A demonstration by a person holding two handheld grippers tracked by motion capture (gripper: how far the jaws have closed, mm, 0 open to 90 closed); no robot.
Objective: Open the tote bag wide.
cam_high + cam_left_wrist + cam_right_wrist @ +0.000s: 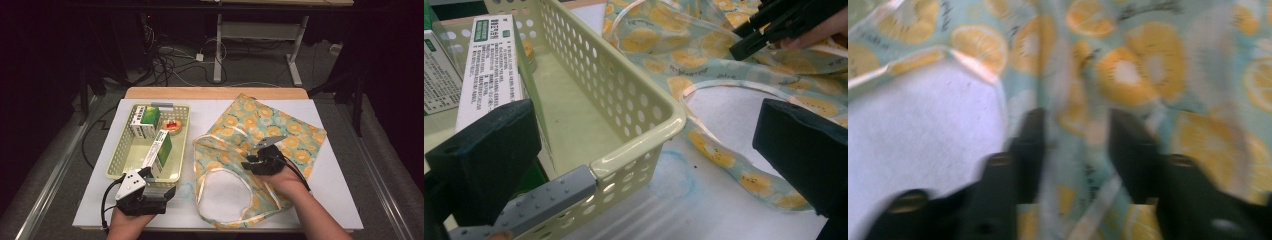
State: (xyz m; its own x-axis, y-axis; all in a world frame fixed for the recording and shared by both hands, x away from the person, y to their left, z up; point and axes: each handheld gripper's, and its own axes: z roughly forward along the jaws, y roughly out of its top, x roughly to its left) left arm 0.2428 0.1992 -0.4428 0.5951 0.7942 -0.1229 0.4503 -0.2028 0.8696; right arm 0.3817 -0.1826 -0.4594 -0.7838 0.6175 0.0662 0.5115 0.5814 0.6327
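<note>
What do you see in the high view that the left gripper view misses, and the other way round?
The high view adds the person's left hand and the cables on the floor. The left gripper view adds the raised dots on the basket's near grey handle, close to the wide-open jaws of the left gripper. Both share the yellow basket, the green-and-white box, the orange-print bag and the right gripper.
</note>
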